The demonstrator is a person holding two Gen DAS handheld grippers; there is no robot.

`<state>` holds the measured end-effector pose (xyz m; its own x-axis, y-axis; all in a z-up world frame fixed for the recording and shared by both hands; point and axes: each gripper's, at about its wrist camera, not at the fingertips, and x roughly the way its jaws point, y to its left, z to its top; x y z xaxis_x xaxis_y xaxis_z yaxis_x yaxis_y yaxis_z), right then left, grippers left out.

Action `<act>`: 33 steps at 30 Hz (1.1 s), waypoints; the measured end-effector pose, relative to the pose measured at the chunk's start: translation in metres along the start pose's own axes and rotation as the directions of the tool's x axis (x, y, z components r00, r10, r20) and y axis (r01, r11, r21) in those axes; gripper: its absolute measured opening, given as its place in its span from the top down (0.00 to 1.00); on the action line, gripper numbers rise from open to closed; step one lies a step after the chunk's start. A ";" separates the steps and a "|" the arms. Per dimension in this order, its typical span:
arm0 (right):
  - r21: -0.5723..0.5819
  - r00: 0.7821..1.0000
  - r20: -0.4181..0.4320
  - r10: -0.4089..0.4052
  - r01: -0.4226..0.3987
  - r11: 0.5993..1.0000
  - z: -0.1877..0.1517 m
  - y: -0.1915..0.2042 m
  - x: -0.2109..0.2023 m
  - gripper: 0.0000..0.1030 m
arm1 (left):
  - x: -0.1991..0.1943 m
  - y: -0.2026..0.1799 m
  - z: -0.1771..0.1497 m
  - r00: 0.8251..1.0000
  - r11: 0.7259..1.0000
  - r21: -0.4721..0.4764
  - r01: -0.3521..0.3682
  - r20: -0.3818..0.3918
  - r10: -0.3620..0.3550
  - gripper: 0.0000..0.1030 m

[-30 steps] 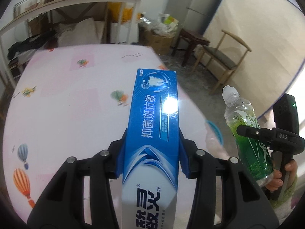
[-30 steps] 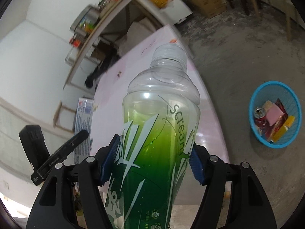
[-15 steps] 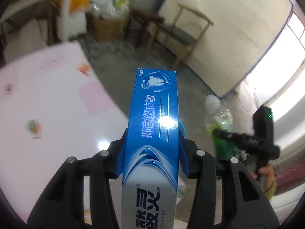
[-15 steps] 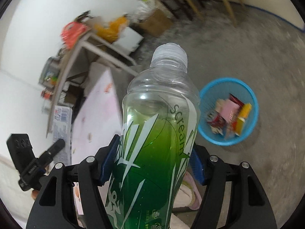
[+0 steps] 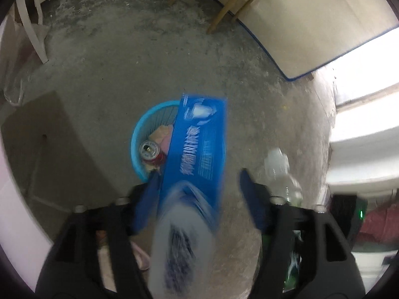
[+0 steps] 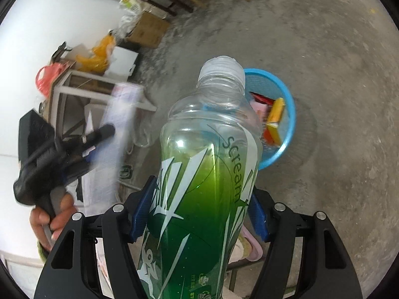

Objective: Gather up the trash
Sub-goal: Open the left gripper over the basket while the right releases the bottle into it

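Note:
The blue toothpaste box is blurred and tilted between the jaws of my left gripper, which stand wide apart; a gap shows on the box's right side. The box hangs over the blue trash basket on the floor. My right gripper is shut on a clear bottle of green drink, held above the floor beside the same basket. The left gripper with the blurred box shows at the left of the right wrist view. The bottle shows at the right of the left wrist view.
The basket holds a red can, a pink packet and an orange-yellow box. A grey concrete floor surrounds it. Wooden chair legs, a cardboard box and a white-framed shelf stand further off.
Both grippers swung from the pink table down over the floor basket. My left gripper's jaws opened and the toothpaste box is slipping free. The right gripper still holds the bottle.

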<state>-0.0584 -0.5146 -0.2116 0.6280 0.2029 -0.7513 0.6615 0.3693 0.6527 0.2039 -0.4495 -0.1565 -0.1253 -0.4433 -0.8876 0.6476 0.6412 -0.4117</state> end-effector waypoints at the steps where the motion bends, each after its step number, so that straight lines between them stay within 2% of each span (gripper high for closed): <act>1: 0.008 1.000 0.000 -0.006 0.006 1.000 0.001 -0.005 0.000 0.36 | 0.003 0.001 0.003 1.000 1.000 -0.009 -0.018 0.010 0.018 0.37; 5: 0.026 1.000 -0.007 -0.019 0.019 0.999 0.002 -0.017 0.004 0.36 | -0.002 0.010 -0.007 0.999 1.000 -0.023 -0.015 0.030 0.015 0.37; 9: 0.036 0.999 -0.028 -0.029 0.030 0.999 0.007 -0.020 0.016 0.36 | -0.034 0.018 -0.019 0.994 0.998 0.008 -0.065 0.090 0.064 0.37; 14: 0.021 0.997 -0.050 -0.051 0.052 0.998 0.010 -0.017 0.030 0.36 | -0.085 0.029 -0.047 0.982 0.996 0.030 -0.086 0.174 0.079 0.37; 18: 0.001 0.994 -0.084 -0.062 0.063 0.998 0.018 -0.012 0.050 0.36 | -0.129 0.039 -0.077 0.959 0.991 0.064 -0.121 0.266 0.100 0.36; 21: -0.013 0.991 -0.127 -0.052 0.051 0.999 0.030 0.000 0.078 0.36 | -0.160 0.052 -0.109 0.926 0.981 0.059 -0.186 0.345 0.154 0.33; 23: -0.031 0.989 -0.140 -0.058 0.054 0.998 0.040 0.008 0.094 0.36 | -0.172 0.063 -0.125 0.914 0.977 0.040 -0.208 0.364 0.179 0.33; 25: -0.065 0.982 -0.153 -0.111 0.102 0.993 0.054 0.018 0.116 0.36 | -0.184 0.076 -0.144 0.905 0.976 0.015 -0.218 0.377 0.196 0.33; 28: -0.094 0.974 -0.180 -0.139 0.123 0.988 0.074 0.027 0.149 0.35 | -0.199 0.094 -0.164 0.896 0.971 -0.029 -0.237 0.380 0.230 0.33; 29: -0.111 0.969 -0.177 -0.174 0.156 0.981 0.079 0.027 0.159 0.35 | -0.199 0.098 -0.169 0.892 0.968 -0.040 -0.247 0.382 0.243 0.33; 31: -0.150 0.944 -0.181 -0.277 0.252 0.956 0.088 0.023 0.181 0.33 | -0.203 0.106 -0.178 0.880 0.961 -0.061 -0.268 0.390 0.270 0.33; 33: -0.144 0.928 -0.221 -0.300 0.273 0.951 0.092 0.013 0.202 0.32 | -0.206 0.115 -0.185 0.880 0.960 -0.073 -0.270 0.387 0.276 0.33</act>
<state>0.1144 -0.5522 -0.3456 0.2938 0.2785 -0.9144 0.7418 0.5369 0.4019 0.1651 -0.1691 -0.0589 0.3594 -0.4552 -0.8146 0.6010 0.7807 -0.1711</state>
